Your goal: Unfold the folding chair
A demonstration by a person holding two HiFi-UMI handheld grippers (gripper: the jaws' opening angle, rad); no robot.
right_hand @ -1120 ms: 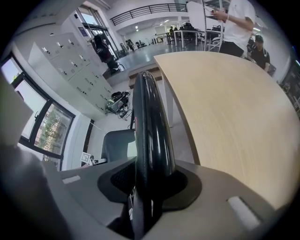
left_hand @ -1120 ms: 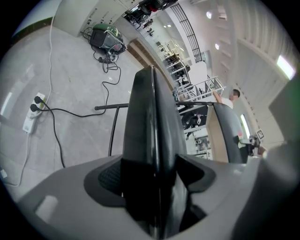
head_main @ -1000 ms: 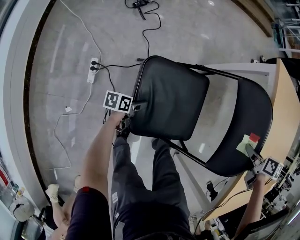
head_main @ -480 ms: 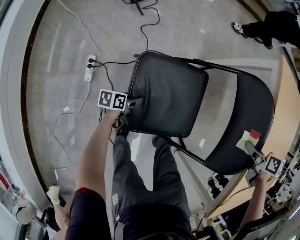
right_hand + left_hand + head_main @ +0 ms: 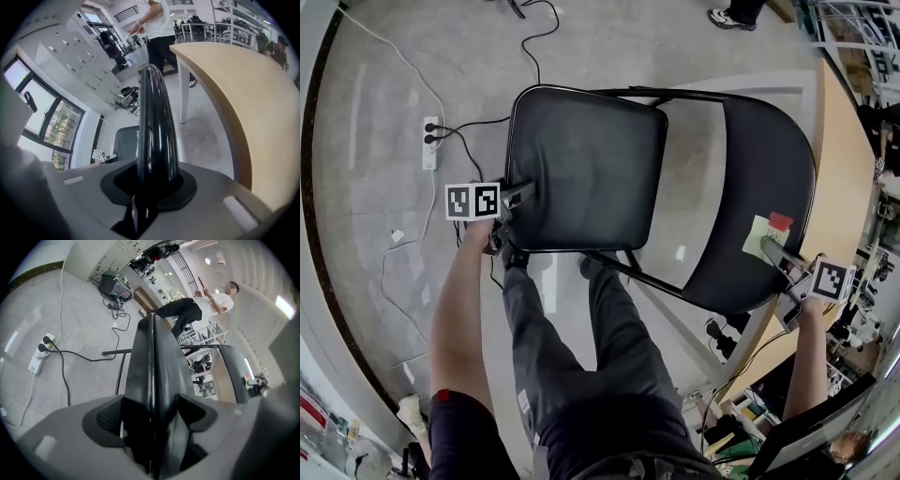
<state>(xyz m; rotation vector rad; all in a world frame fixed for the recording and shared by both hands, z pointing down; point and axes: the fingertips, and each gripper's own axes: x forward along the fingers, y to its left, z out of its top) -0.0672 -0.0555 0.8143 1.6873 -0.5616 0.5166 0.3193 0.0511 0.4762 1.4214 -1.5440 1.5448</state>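
The black folding chair stands opened out in the head view, seat at the left and curved backrest at the right. A green note with a red tag is stuck on the backrest. My left gripper holds the seat's left edge. In the left gripper view the seat edge fills the gap between the jaws of the left gripper, which are opening slightly. My right gripper sits on the backrest's lower right rim. In the right gripper view the right gripper is closing on the backrest rim.
A power strip and cables lie on the grey floor at the left and top. A curved wooden table runs close along the chair's right side. The wearer's legs stand under the seat. Another person's shoes show at the top.
The chair and both grippers sit further left and higher in the head view. The right gripper has shifted along with the backrest rim. Both grippers stay on the chair.
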